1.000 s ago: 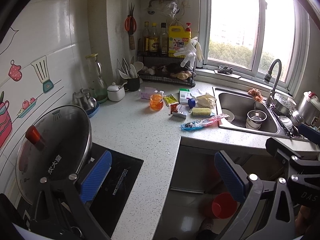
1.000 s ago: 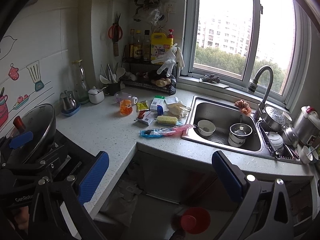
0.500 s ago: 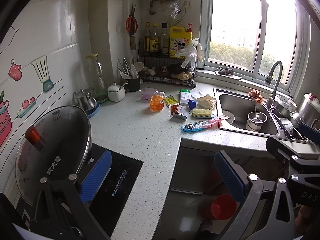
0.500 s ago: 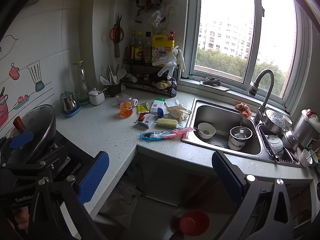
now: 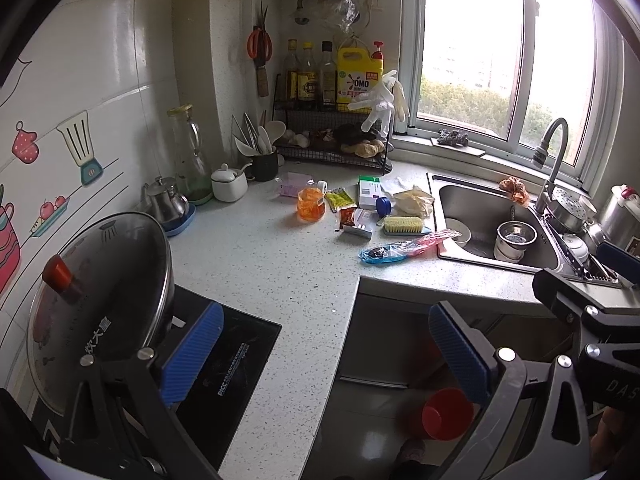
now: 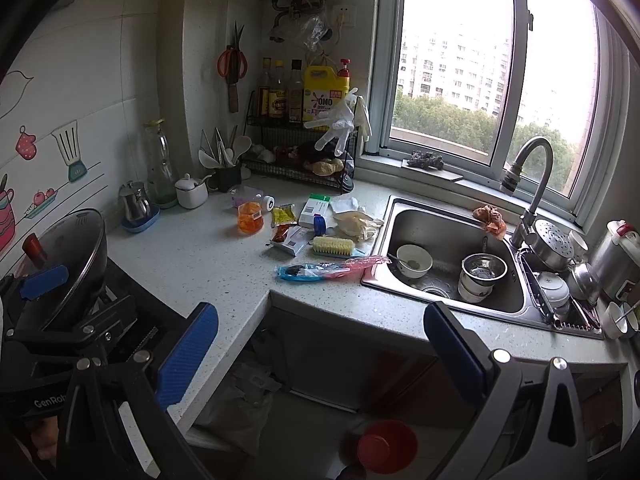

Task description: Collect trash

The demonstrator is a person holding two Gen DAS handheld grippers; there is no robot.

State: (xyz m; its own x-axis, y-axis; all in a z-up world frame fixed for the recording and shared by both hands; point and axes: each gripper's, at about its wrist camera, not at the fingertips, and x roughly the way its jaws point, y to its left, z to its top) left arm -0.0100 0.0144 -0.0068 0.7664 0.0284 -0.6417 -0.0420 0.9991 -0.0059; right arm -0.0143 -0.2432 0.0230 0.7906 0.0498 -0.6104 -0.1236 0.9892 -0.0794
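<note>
Litter lies on the speckled counter near the sink: a blue and pink plastic wrapper, a yellow sachet, a red sachet, a small white carton, a white and green box, a blue cap and crumpled beige plastic. My left gripper is open and empty over the counter's near edge. My right gripper is open and empty, well short of the litter.
A sink holds a bowl and a steel cup. A lidded wok sits on a black cooktop at left. An orange-filled cup, scrub brush, bottle rack and a red cup on the floor.
Both views have shifted slightly, with the counter items sitting a little higher and nearer in the frames. Both grippers stay open; nothing on the counter has moved.
</note>
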